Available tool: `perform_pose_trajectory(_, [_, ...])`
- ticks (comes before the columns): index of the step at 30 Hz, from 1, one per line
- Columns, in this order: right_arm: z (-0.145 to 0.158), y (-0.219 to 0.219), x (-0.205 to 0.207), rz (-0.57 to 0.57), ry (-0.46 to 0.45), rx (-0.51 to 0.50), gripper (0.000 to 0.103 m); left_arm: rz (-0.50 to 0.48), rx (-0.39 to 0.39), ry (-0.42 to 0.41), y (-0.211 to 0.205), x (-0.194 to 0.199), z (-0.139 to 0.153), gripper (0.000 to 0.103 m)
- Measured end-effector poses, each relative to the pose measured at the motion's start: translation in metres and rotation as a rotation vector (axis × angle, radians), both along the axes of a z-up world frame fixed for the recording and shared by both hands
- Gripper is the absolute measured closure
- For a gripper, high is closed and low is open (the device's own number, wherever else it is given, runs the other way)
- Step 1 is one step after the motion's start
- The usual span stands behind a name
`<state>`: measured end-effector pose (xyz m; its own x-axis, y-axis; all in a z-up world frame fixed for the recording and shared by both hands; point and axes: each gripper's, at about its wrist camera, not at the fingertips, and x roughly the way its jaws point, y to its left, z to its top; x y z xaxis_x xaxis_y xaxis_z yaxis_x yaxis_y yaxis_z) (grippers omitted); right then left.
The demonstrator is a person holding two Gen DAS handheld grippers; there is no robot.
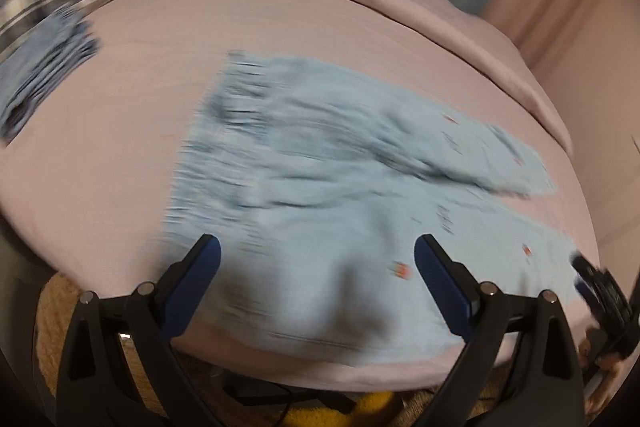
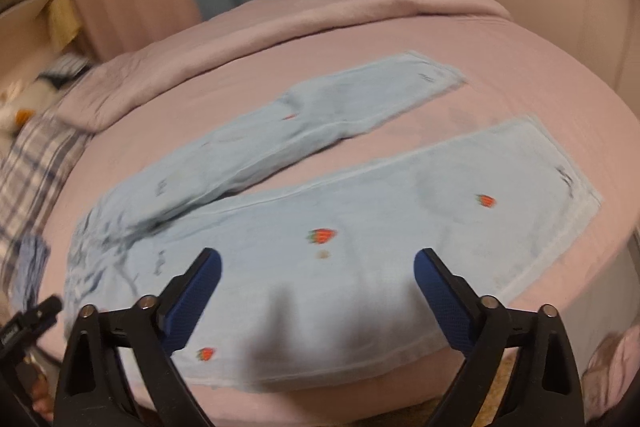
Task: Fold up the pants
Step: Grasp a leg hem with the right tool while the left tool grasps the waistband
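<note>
While both tongs gape empty, pants lie flat beneath.

Pants waistband motion-blurred; small folded blue cloth detail unreadable.

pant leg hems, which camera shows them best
The right wrist view: both hems of the light blue pants lie fully in frame and fairly sharp, far leg hem and near leg hem. The left wrist view is motion-blurred and shows mostly the waistband.
</note>
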<state>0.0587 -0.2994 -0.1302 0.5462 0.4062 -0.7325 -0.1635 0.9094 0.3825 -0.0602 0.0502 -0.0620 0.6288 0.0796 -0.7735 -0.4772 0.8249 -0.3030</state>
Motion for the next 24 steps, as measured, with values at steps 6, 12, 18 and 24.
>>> perform_pose_trajectory(6, [-0.023, -0.072, 0.018, -0.22, 0.086, 0.04, 0.026, 0.155, -0.063, 0.092, 0.054, -0.022, -0.029, 0.009])
perform_pose_trajectory(12, [-0.056, -0.143, 0.027, -0.425, 0.196, 0.065, 0.039, 0.184, -0.161, 0.108, 0.071, -0.036, -0.053, 0.018])
perform_pose_trajectory(18, [-0.075, -0.179, 0.033, -0.527, 0.222, 0.075, 0.041, 0.104, -0.358, 0.03, 0.068, -0.034, -0.057, 0.023])
perform_pose_trajectory(24, [-0.095, -0.196, 0.048, -0.544, 0.244, 0.169, 0.069, 0.103, -0.448, -0.042, 0.067, -0.03, -0.058, 0.07])
